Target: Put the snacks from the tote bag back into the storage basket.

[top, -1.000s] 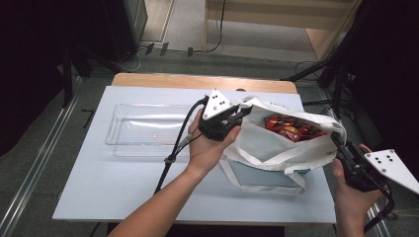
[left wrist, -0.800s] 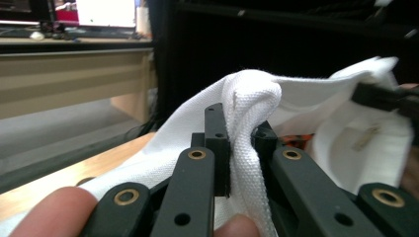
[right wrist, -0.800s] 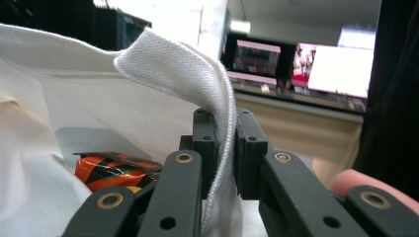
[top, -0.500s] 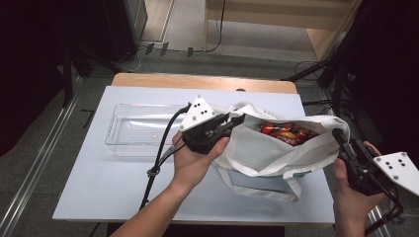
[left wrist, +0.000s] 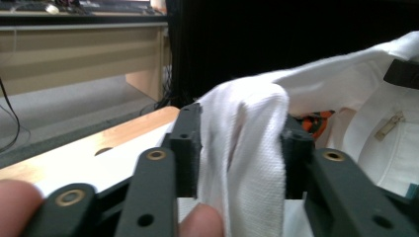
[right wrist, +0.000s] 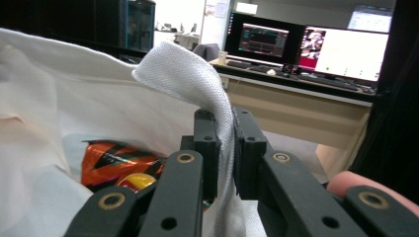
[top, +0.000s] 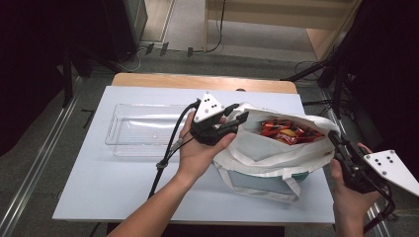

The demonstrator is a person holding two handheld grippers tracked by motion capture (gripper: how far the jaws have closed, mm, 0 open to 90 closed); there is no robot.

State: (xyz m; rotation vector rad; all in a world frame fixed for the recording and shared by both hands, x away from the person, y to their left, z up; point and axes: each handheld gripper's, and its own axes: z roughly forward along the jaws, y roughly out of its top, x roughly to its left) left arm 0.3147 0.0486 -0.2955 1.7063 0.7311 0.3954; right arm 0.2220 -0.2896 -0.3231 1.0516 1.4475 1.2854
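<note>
A white cloth bag (top: 257,148) lies on the table with its mouth held wide. Red and orange snack packets (top: 286,131) show inside it. My left gripper (top: 236,114) is at the bag's left rim. Its jaws have just been opening, and a fold of the bag's cloth (left wrist: 247,128) lies loosely between them in the left gripper view (left wrist: 242,143). My right gripper (top: 332,137) is at the right rim, shut on the bag's edge (right wrist: 183,69), which is pinched flat between its jaws (right wrist: 226,148). The packets (right wrist: 118,163) lie just below that edge.
A clear plastic tray (top: 143,131) stands on the white table (top: 123,182) to the left of the bag. A wooden strip (top: 197,80) runs along the table's far edge. Dark stands and cables crowd the floor at the right.
The bag's mouth has been pulled wider, the left rim going left and the right rim right. The left gripper's jaws have parted from the cloth. The right gripper keeps its grip.
</note>
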